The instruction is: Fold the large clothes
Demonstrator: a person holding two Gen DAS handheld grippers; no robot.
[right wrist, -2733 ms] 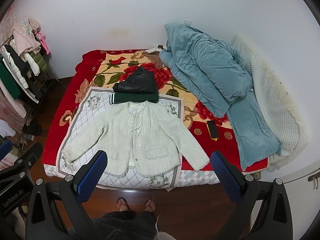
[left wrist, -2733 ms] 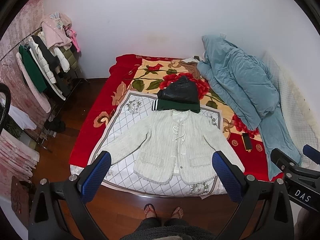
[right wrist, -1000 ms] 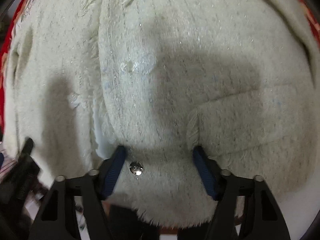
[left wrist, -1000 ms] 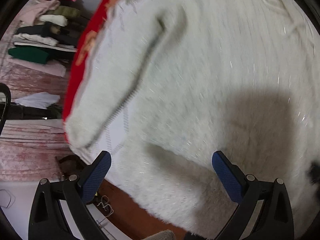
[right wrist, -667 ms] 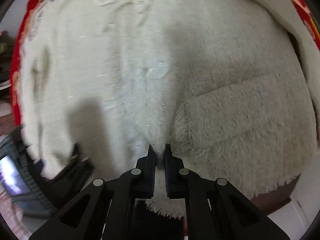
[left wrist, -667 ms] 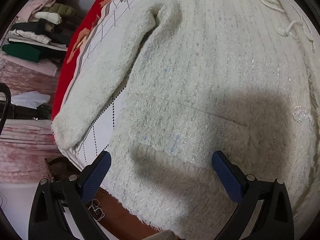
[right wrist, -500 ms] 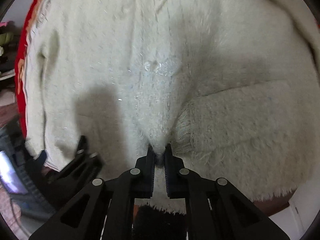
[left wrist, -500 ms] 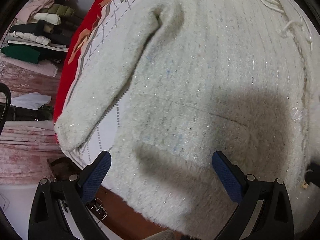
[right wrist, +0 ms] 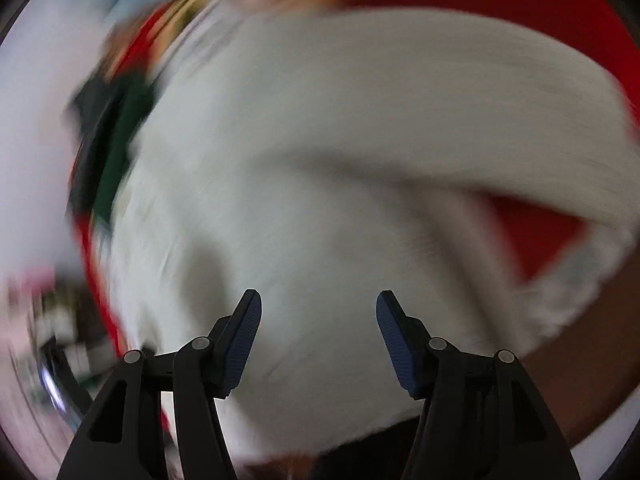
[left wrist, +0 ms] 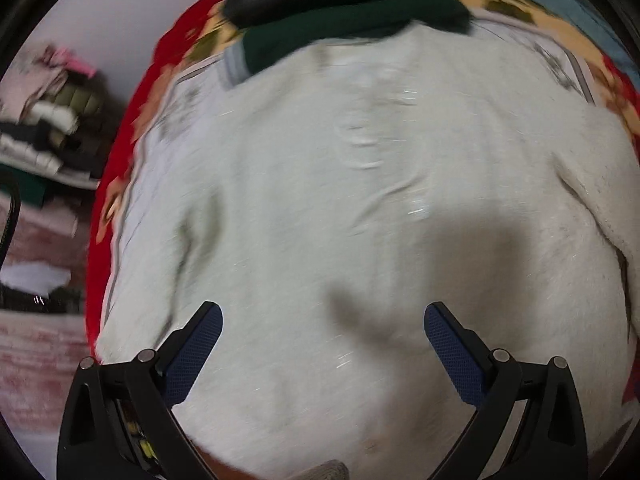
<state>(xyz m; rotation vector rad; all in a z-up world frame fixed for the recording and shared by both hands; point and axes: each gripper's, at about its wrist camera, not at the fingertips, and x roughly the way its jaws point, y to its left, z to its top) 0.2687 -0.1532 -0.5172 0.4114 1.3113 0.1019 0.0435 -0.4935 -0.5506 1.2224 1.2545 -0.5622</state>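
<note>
The white fuzzy cardigan (left wrist: 360,220) lies spread on the bed's red floral blanket (left wrist: 120,168), filling the view just beyond both claws. The left claw (left wrist: 322,344) hangs over the lower body of the cardigan with its blue pads wide apart and nothing between them. The right claw (right wrist: 319,332) sits above the cardigan (right wrist: 320,160) near its hem, pads parted and empty; this view is badly blurred. A dark green and black folded garment (left wrist: 348,12) lies at the cardigan's collar end. No writing can be read in either current view. Half a second ago the right claw was pinched shut on the cardigan's front edge; now it has let go, while the left claw remains as wide as before.
</note>
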